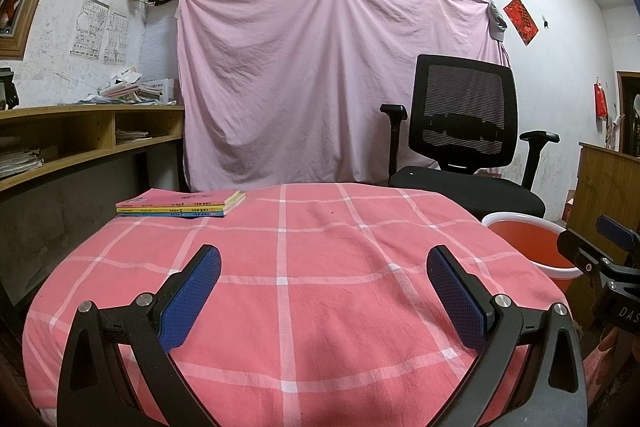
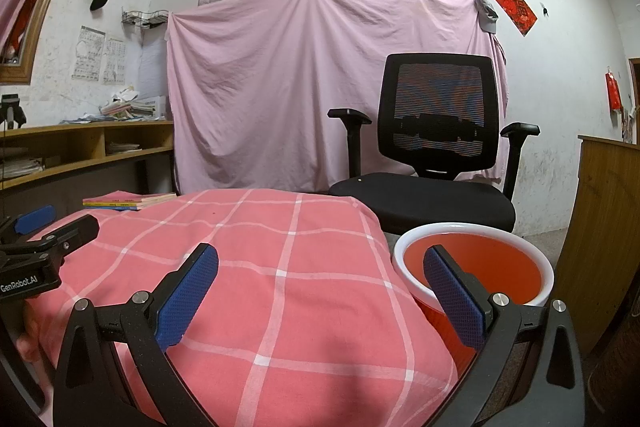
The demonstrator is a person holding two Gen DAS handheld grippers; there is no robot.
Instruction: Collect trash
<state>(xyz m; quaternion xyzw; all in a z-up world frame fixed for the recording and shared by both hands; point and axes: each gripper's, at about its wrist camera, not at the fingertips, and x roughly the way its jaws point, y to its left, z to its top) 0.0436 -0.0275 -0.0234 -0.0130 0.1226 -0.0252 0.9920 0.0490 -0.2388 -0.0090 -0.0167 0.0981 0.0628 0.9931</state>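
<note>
An orange bin with a white rim [image 2: 476,267] stands on the floor at the table's right side; it also shows in the left wrist view [image 1: 532,247]. No trash shows on the pink checked tablecloth [image 1: 304,267]. My left gripper [image 1: 324,259] is open and empty above the near middle of the table. My right gripper [image 2: 320,259] is open and empty over the table's right edge, its right finger in front of the bin. Each gripper shows at the edge of the other's view, the right one [image 1: 600,259] and the left one [image 2: 44,239].
A stack of thin books [image 1: 180,205] lies at the table's far left corner. A black office chair [image 2: 432,163] stands behind the table and bin. A pink sheet [image 1: 320,79] hangs on the back wall. Wooden shelves [image 1: 80,139] run along the left; a wooden cabinet [image 2: 596,227] stands right.
</note>
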